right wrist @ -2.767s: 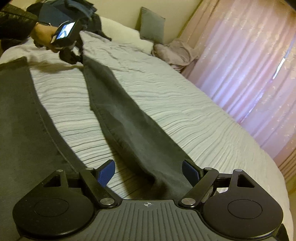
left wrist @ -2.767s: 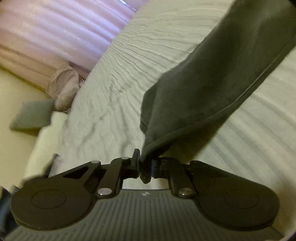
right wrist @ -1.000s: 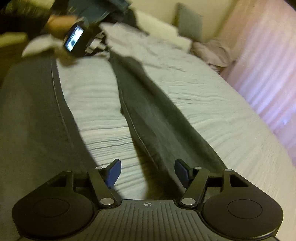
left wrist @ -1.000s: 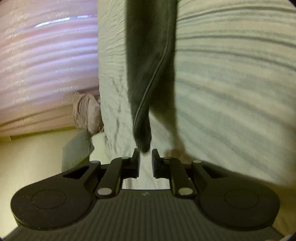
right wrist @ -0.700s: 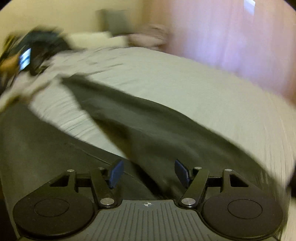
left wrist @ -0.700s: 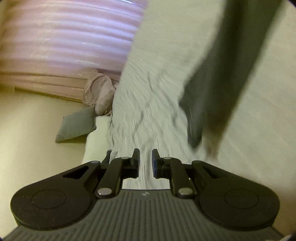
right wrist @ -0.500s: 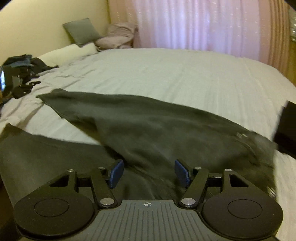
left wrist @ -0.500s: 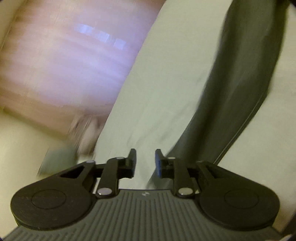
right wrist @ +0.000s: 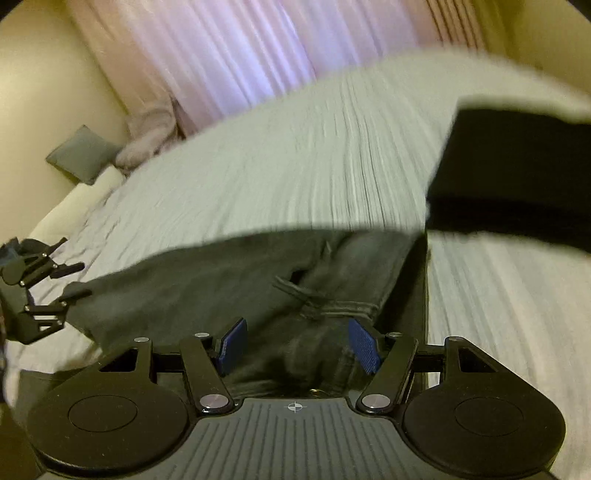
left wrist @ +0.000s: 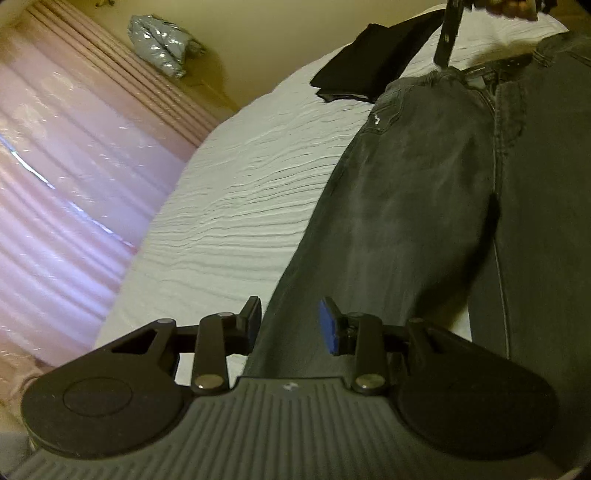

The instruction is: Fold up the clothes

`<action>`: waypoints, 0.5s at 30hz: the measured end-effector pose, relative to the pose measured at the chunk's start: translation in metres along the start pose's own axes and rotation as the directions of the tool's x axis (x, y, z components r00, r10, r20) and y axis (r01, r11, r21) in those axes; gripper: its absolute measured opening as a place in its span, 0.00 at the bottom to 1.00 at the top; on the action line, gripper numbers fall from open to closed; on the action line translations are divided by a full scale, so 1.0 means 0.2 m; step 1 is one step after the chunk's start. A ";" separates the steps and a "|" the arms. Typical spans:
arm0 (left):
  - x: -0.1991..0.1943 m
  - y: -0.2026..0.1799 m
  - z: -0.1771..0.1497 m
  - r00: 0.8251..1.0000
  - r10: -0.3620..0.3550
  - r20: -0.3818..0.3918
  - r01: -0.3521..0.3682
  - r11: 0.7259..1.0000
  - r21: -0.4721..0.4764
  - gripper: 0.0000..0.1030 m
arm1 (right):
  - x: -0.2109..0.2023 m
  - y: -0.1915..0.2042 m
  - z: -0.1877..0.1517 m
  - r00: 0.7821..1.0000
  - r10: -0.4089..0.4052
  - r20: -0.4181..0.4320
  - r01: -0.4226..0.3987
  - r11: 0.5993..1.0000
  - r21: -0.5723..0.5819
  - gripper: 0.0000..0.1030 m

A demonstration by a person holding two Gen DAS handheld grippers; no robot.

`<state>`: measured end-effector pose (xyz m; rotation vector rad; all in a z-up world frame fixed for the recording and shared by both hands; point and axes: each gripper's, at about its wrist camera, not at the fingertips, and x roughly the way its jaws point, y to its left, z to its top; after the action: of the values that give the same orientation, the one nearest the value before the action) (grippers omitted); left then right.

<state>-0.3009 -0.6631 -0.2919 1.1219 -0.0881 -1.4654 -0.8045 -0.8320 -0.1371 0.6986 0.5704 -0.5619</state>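
1. Nearest to me, the left gripper (left wrist: pixel 290 325) hangs over one leg of the dark grey jeans (left wrist: pixel 424 206). Its jaws have just been opening and now stand apart with nothing pinched; the cloth passes below the gap and neither pad presses on it.
2. The right gripper (right wrist: pixel 297 345) is spread wider, its blue pads (right wrist: pixel 364 350) on either side of the waistband. The denim lies beneath them; no pad squeezes it.
3. The jeans lie flat on the white ribbed bedspread (left wrist: pixel 236 206), the legs running towards the left gripper and the waist, with its belt loops and fly, at the right gripper's end.
4. Seen from the right wrist, the left gripper (right wrist: pixel 70 280) shows at the far left edge, above the leg end of the jeans, fingers parted.
5. Just beyond the waistband a folded black garment (left wrist: pixel 373 70) rests on the bedspread, near the jeans; whether the two touch is hard to tell.
6. At the top of the left-wrist view a hand (left wrist: pixel 511 7) holds a dark tool over the waistband, too blurred to make out further.
7. Farther off, a grey cushion (right wrist: pixel 79 155) and a pinkish bundle (right wrist: pixel 147 140) sit at the bed's head.
8. Pink curtains (right wrist: pixel 236 55) hang behind, and a silvery bag (left wrist: pixel 162 40) lies by the wall.
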 end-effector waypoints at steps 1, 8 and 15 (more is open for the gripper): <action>0.05 -0.03 0.00 1.000 -0.016 -0.004 0.016 1.000 -0.007 0.31 | 0.04 -0.04 0.01 1.000 0.004 -0.019 -0.003 1.000 0.012 0.63; 0.15 -0.12 -0.05 0.996 -0.084 -0.030 0.083 0.996 -0.037 0.30 | 0.07 -0.21 -0.03 0.991 0.129 -0.017 -0.127 0.988 0.084 0.63; 0.17 -0.17 -0.06 0.996 -0.081 -0.040 0.080 0.996 -0.036 0.28 | 0.00 -0.22 -0.13 0.967 0.256 -0.015 -0.252 0.959 0.126 0.63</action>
<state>-0.3113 -0.6745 -0.3382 1.1384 0.0119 -1.5087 -0.8395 -0.8414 -0.1724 0.8843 0.4686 -0.3479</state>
